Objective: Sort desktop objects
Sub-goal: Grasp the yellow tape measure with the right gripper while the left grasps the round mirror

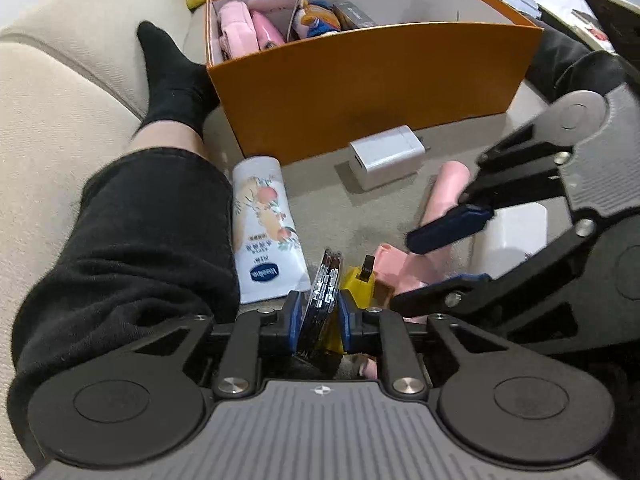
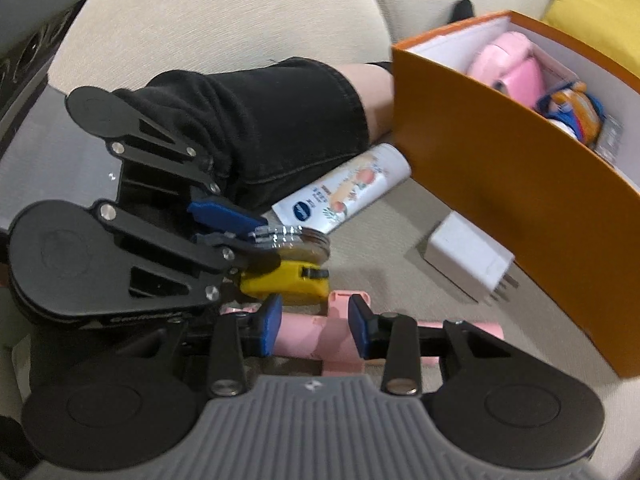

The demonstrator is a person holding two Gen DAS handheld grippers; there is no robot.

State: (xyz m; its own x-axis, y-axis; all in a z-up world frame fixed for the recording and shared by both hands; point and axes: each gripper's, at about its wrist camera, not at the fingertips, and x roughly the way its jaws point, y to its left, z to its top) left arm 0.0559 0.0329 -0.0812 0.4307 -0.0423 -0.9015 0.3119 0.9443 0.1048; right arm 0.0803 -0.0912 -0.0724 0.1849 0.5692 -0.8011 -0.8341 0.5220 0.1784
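My left gripper (image 1: 319,314) is shut on a round compact case with a chrome hinge (image 1: 324,296), held on edge; it also shows in the right wrist view (image 2: 298,240). A yellow tape measure (image 1: 358,280) lies just beneath it. My right gripper (image 2: 314,326) is open, its blue pads on either side of a pink stick-like object (image 2: 316,334) without touching it. The orange box (image 1: 360,92) behind holds pink items and a doll. A white Vaseline tube (image 1: 264,224) and a white charger (image 1: 386,156) lie on the beige cushion.
A person's leg in black shorts and a black sock (image 1: 172,76) lies left of the box, against the tube. A yellow pillow (image 2: 600,20) sits behind the box. A white block (image 1: 516,236) lies behind my right gripper.
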